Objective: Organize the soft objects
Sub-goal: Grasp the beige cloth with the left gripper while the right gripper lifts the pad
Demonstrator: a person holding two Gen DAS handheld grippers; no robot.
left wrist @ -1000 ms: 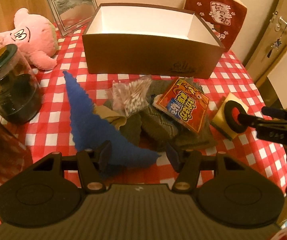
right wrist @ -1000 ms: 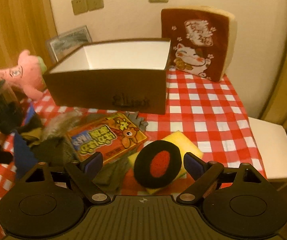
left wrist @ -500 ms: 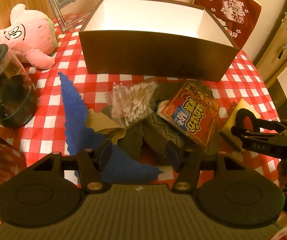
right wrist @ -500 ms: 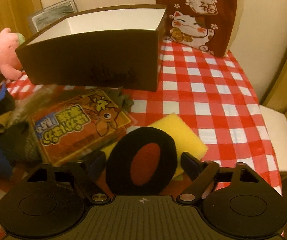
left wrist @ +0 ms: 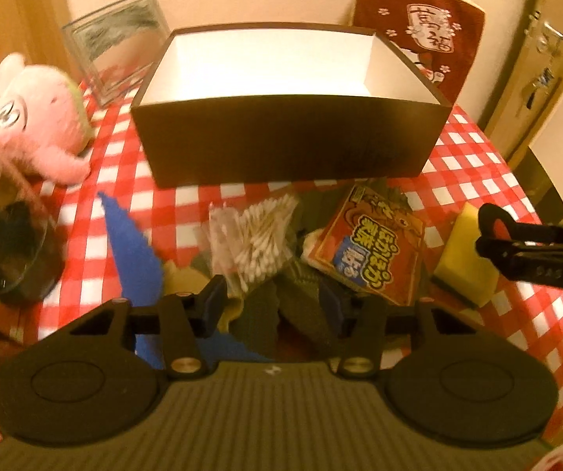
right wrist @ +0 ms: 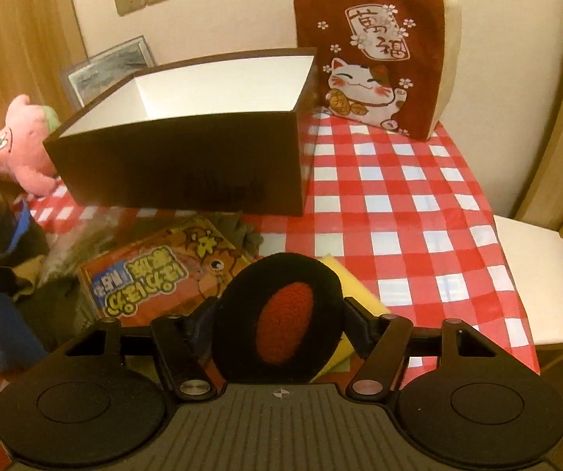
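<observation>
A brown box [left wrist: 281,137] with a white inside stands open at the back of the checked table. In front of it lies a pile: blue felt [left wrist: 132,243], a cotton swab bag [left wrist: 254,235], a red printed packet [left wrist: 371,247] and dark green knitwear [left wrist: 305,306]. My left gripper [left wrist: 273,306] straddles the knitwear, its jaws closing, and the pads do not visibly press. My right gripper [right wrist: 278,316] is closing on a black round pad [right wrist: 285,271] with a red centre. Its pads touch the pad's edges above a yellow sponge [right wrist: 344,278].
A pink plush [left wrist: 34,117], a glass jar [left wrist: 2,243] and a picture frame [left wrist: 116,43] are at the left. A red cat cushion [right wrist: 371,59] leans on the wall behind the box [right wrist: 183,165]. A white chair [right wrist: 532,282] stands past the table's right edge.
My left gripper moved forward over the pile and its jaws narrowed. My right gripper came down onto the black round pad and its jaws closed in on it.
</observation>
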